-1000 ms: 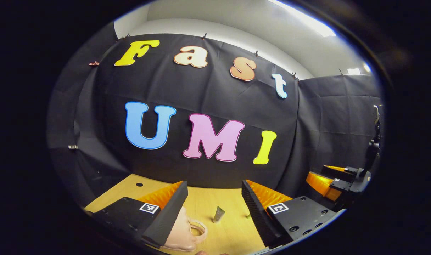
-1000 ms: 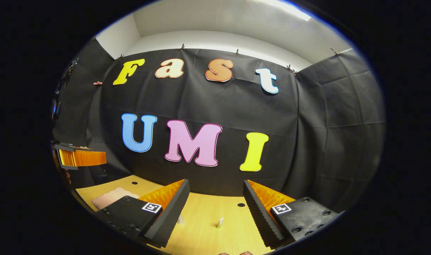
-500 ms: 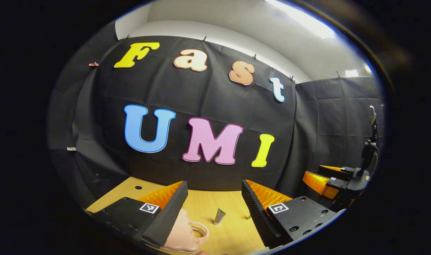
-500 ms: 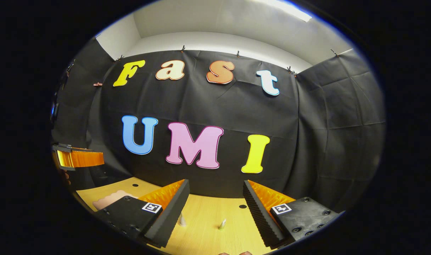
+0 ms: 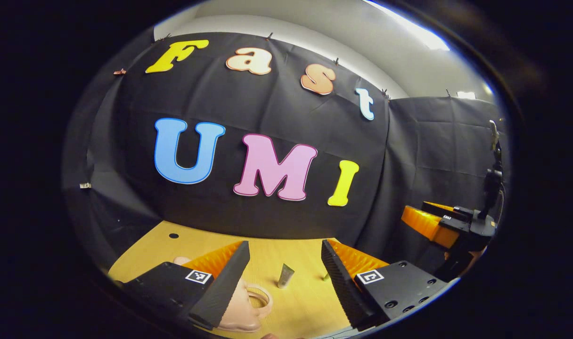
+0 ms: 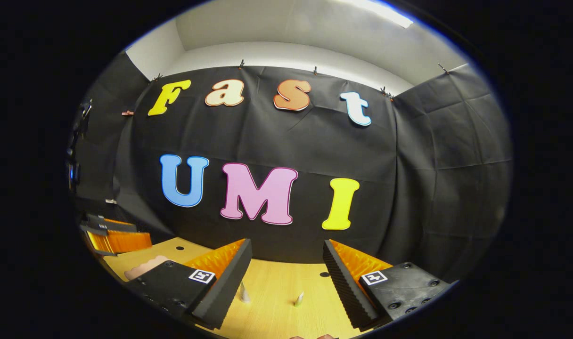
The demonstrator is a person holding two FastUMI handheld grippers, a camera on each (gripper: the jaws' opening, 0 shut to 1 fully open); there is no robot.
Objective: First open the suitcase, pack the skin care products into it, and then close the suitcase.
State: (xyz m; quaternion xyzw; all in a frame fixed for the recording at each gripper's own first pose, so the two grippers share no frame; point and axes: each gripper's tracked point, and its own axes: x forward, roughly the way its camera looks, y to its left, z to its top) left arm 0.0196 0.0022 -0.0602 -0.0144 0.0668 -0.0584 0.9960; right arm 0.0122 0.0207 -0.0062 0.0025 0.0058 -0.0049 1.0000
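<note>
Both grippers gape wide; one pink suitcase (image 5: 241, 306), two tubes (image 6: 243, 293) (image 6: 298, 298), perhaps more hidden

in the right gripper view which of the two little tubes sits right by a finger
The left tube: it stands right beside the right gripper's left-hand finger. The other tube stands in the open gap, apart from both fingers.

A pale pink suitcase (image 5: 241, 308) with a matching handle, a grey-green tube (image 5: 285, 275) (label unreadable), a yellow wood-grain table (image 5: 296, 256), black creased cloth wall (image 5: 418, 141)
</note>
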